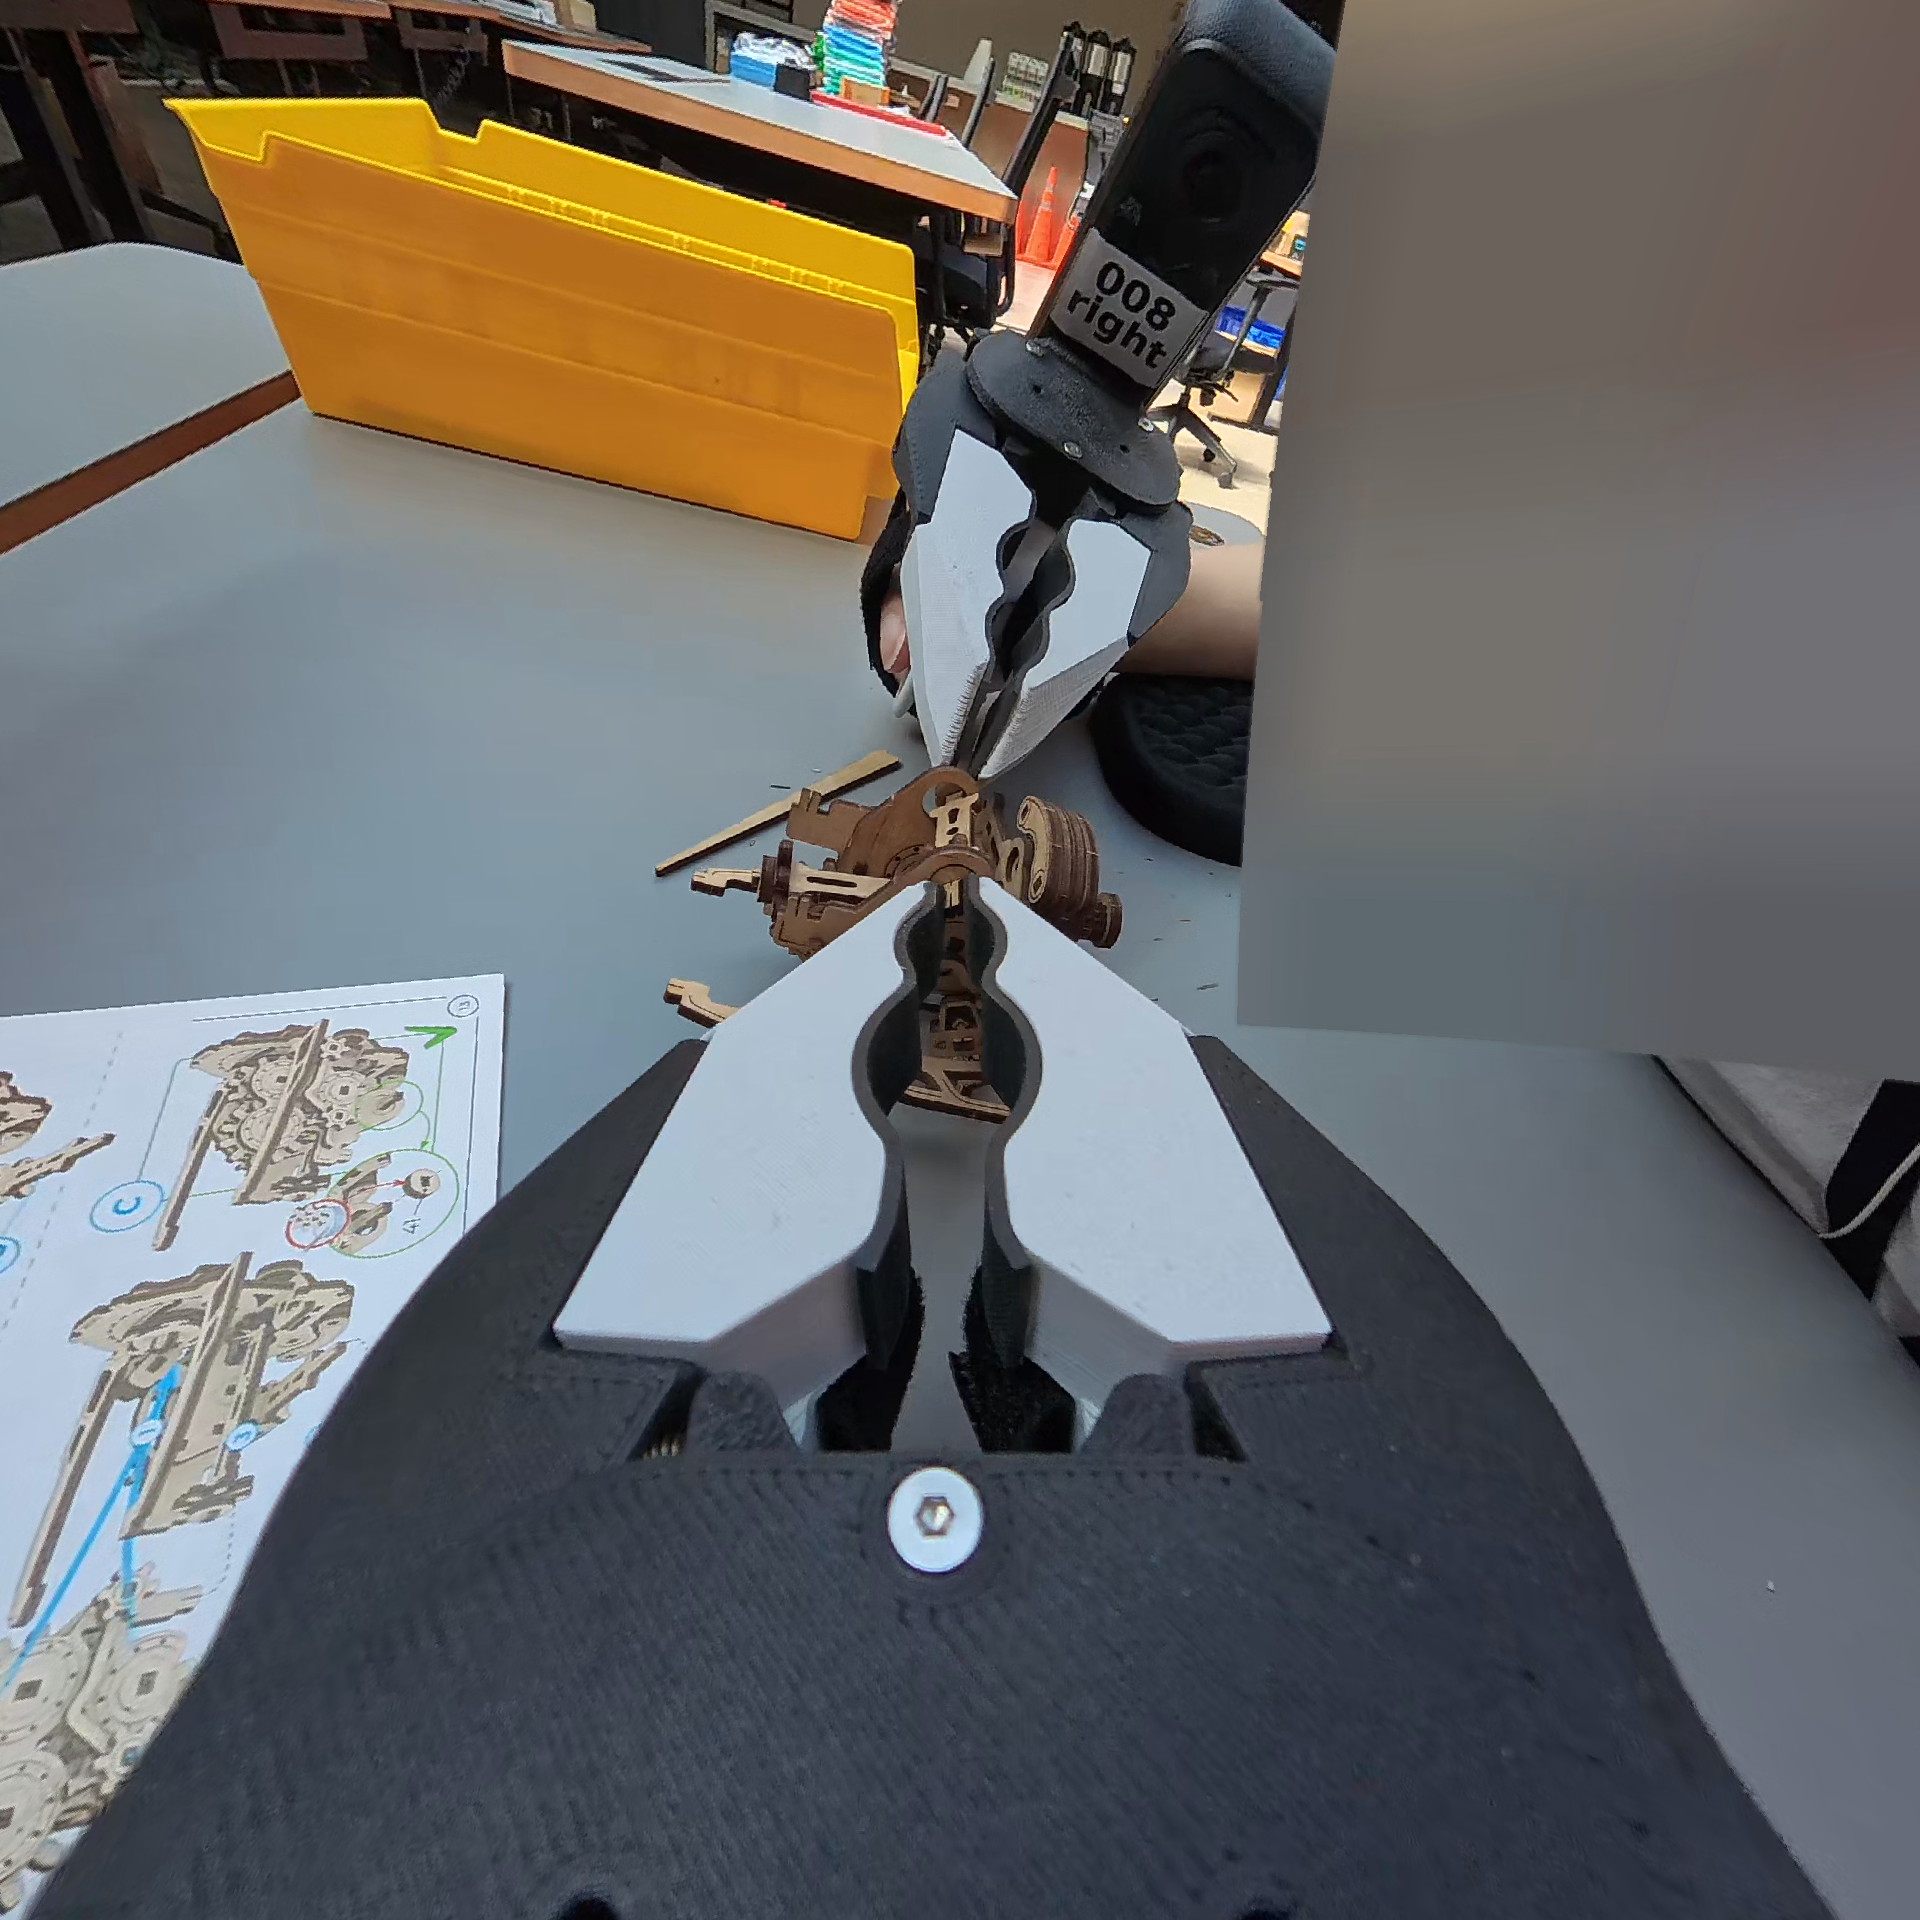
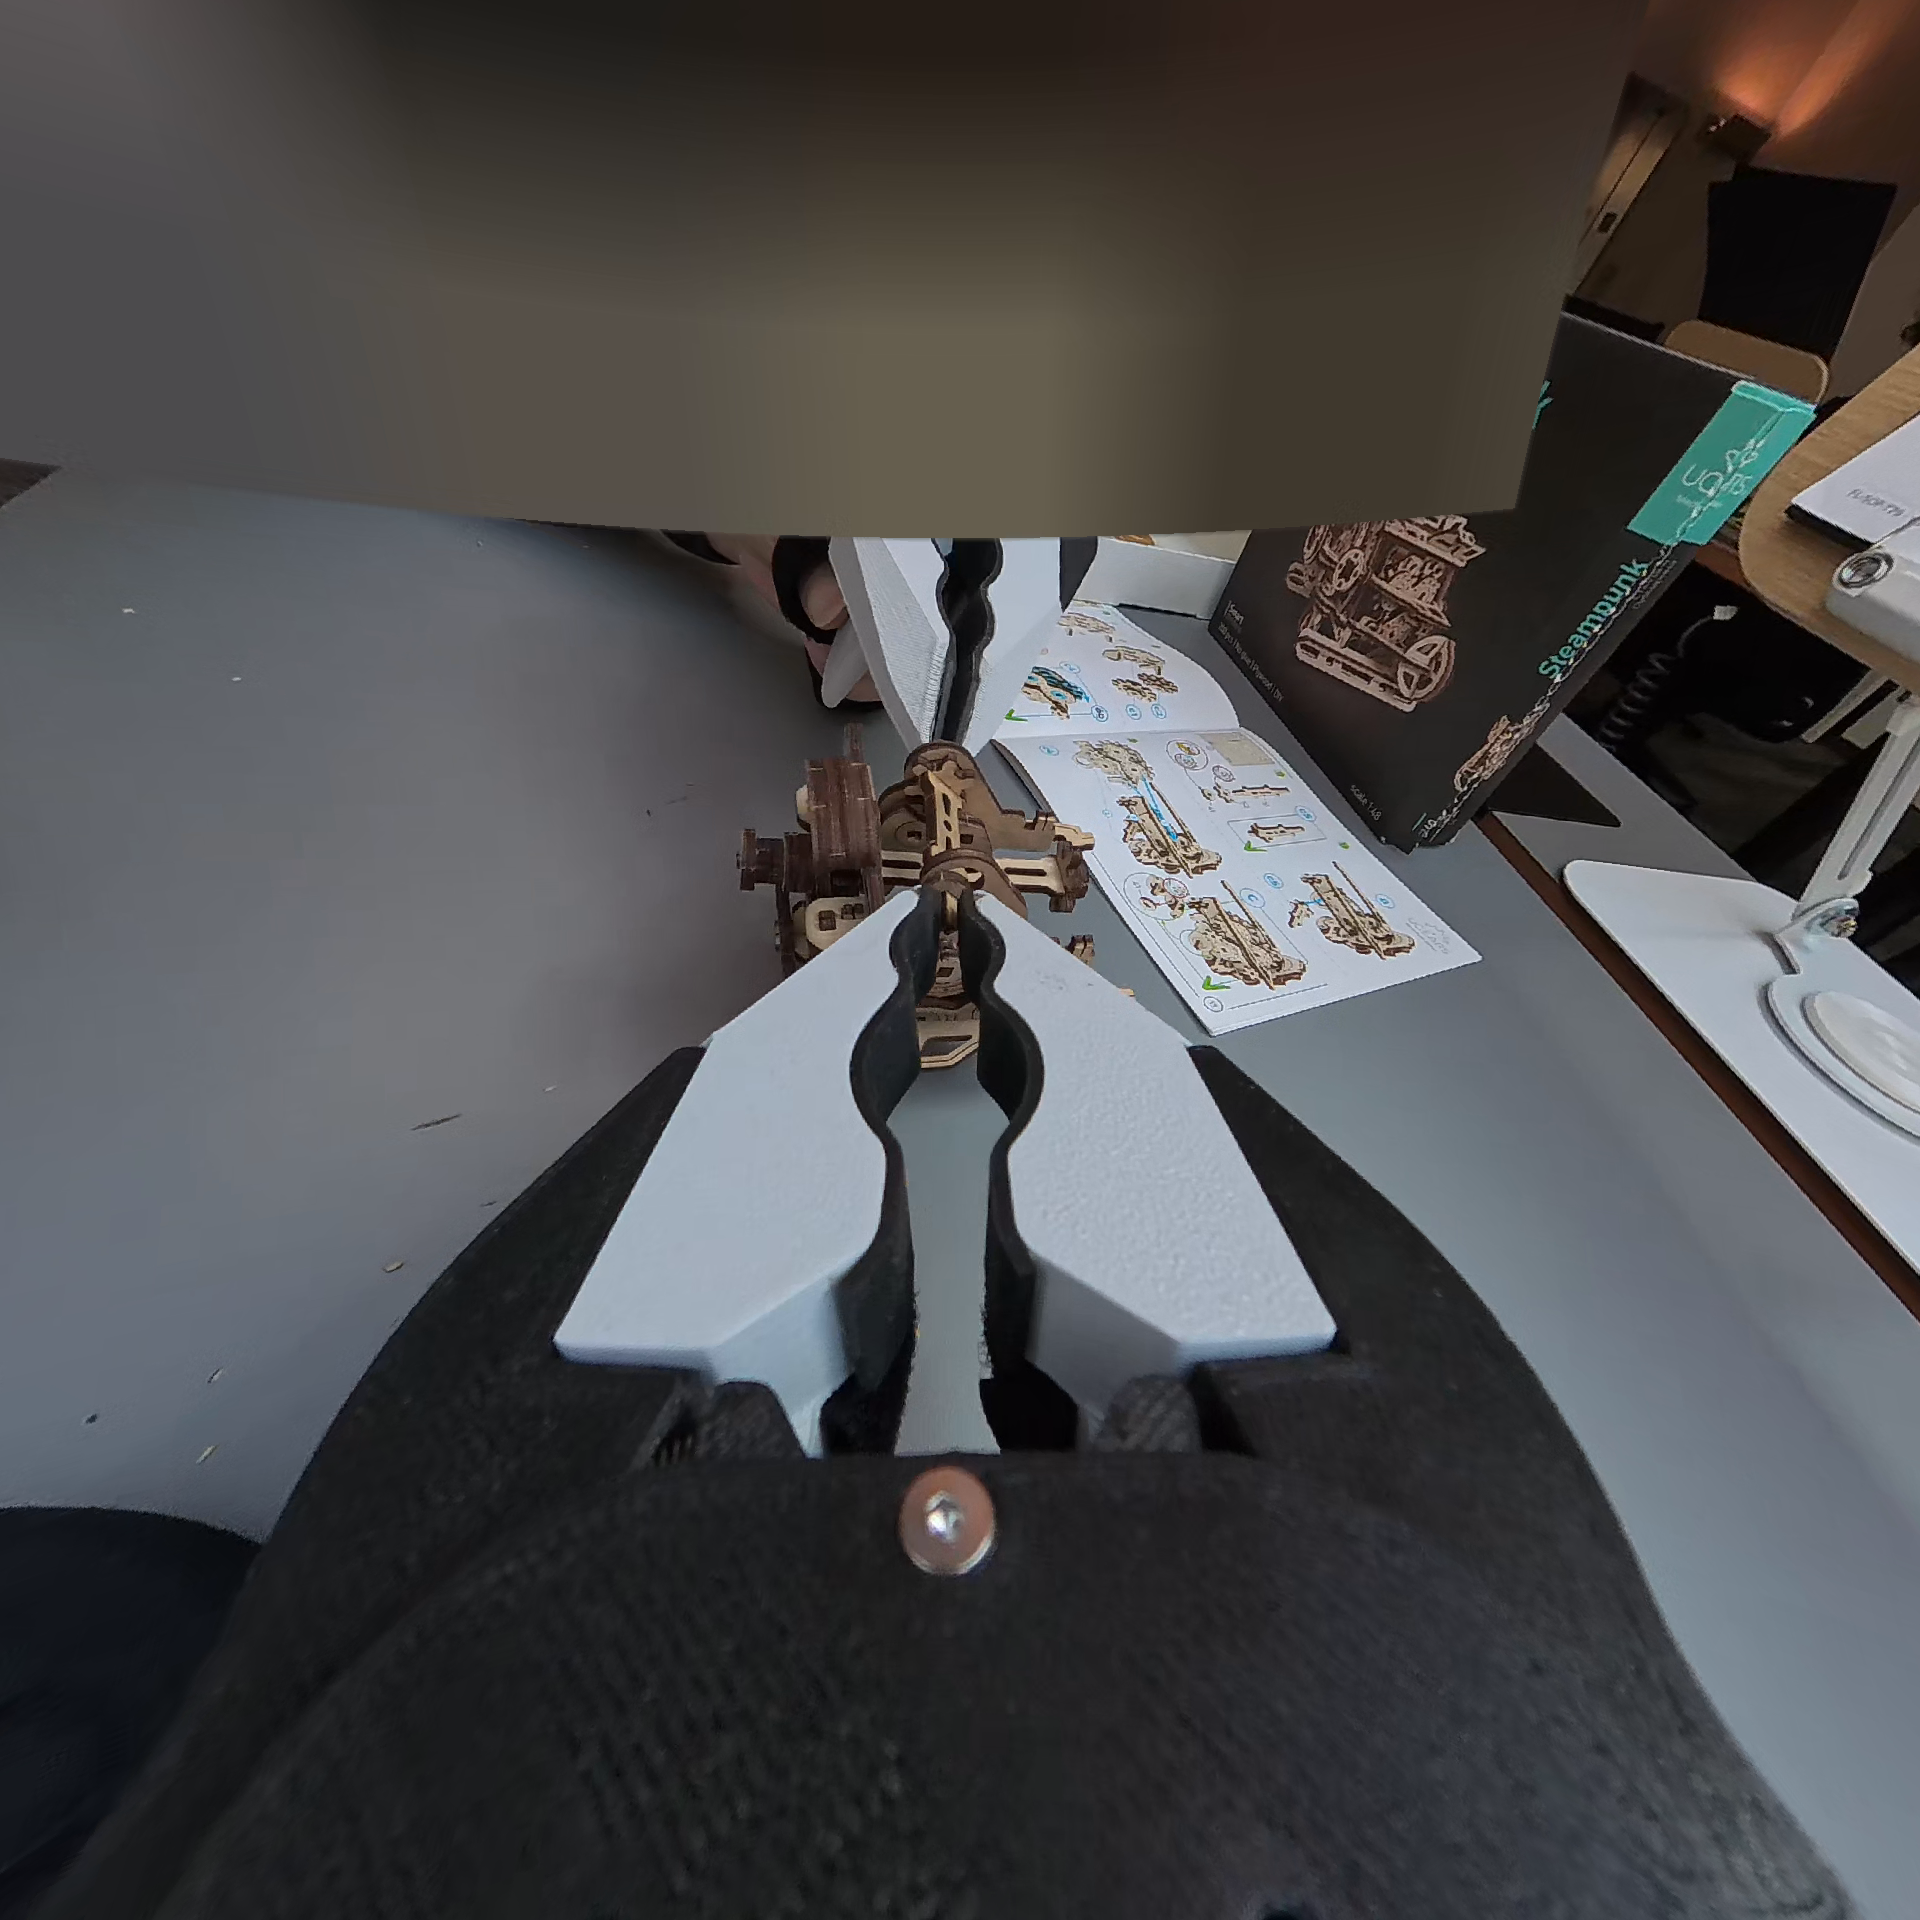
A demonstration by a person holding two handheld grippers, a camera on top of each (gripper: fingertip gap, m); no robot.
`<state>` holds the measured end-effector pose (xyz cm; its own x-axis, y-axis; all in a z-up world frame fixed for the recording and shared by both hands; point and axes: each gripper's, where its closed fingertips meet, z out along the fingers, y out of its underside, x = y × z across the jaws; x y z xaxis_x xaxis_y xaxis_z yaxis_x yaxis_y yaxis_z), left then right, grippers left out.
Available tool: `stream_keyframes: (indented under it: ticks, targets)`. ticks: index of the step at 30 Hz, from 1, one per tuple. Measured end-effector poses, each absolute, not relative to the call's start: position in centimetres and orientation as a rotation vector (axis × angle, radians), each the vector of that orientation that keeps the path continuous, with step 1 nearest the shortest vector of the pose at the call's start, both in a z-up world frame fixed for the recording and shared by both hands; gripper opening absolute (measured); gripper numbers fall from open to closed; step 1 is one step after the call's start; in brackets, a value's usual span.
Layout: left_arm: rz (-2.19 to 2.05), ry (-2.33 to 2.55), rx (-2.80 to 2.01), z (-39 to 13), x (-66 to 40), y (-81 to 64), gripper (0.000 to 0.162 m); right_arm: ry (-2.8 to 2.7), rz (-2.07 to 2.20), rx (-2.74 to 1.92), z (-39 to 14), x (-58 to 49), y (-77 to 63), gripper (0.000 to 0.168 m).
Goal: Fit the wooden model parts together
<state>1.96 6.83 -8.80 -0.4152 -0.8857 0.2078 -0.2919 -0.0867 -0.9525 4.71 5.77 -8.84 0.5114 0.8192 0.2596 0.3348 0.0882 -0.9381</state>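
Pinching from both sides, the left tool (image 1: 948, 896) and right tool (image 2: 943, 902) grip the half-built wooden model (image 1: 935, 862) at mid-frame on the grey desk (image 1: 416, 675) — loose wooden pieces (image 1: 774, 814) beside it suggest assembly remains unfinished.

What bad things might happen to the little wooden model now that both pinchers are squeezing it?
1. Both the left gripper and right gripper pinch thin parts of the brown laser-cut wooden model from opposite sides; pulling or twisting unevenly might snap a slender piece.
2. The loose thin wooden strip and small curved wooden piece lie close beside the model on the grey table; a nudge may knock them away.
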Motion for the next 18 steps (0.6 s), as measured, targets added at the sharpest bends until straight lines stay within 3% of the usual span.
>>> stream_keyframes:
  ticks: [18]
  targets:
    - [-1.522, 1.705, -1.301, -9.11, 1.86, 7.48, 0.001, -1.091, 0.4, -1.477, -8.83, 4.25, 6.41, 0.002]
